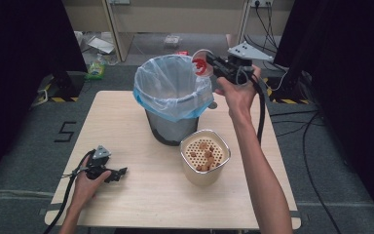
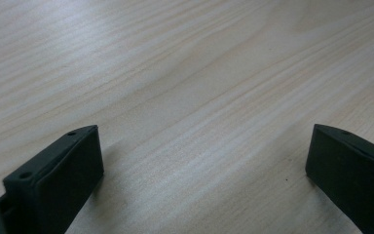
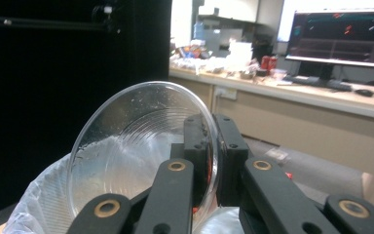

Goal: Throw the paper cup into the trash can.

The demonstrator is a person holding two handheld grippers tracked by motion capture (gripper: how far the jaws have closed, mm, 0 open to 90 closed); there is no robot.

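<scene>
Clear round plastic bowl with red marking (image 1: pixel 202 64), held on edge above the far right rim of the dark bin lined with a pale blue plastic bag (image 1: pixel 173 97). Tilted steeply, open side turned toward the bin. Clamped at its rim by the right gripper (image 1: pixel 214 67), one black jaw inside the bowl and one outside, pressed together on the thin wall. Seen close in the right gripper view as a ribbed transparent dish (image 3: pixel 141 151), with the crinkled bag (image 3: pixel 34 204) below it. Behind, in that view, a long counter with clutter (image 3: pixel 282 92) and a dark monitor (image 3: pixel 341 36).

Held up by the right hand (image 1: pixel 238 92), arm stretched forward over the light wooden table (image 1: pixel 126 122).

Near the bin, just in front and to its right, a cream container with a perforated insert (image 1: pixel 205 156), several brown pieces (image 1: pixel 205 156) lying on the insert.

Resting on the table at the near left, the left gripper (image 1: pixel 119 173), gripped by the left hand (image 1: pixel 88 180). Jaws wide apart, nothing between them, only bare wood grain (image 2: pixel 199 97) under them in the left gripper view.
</scene>
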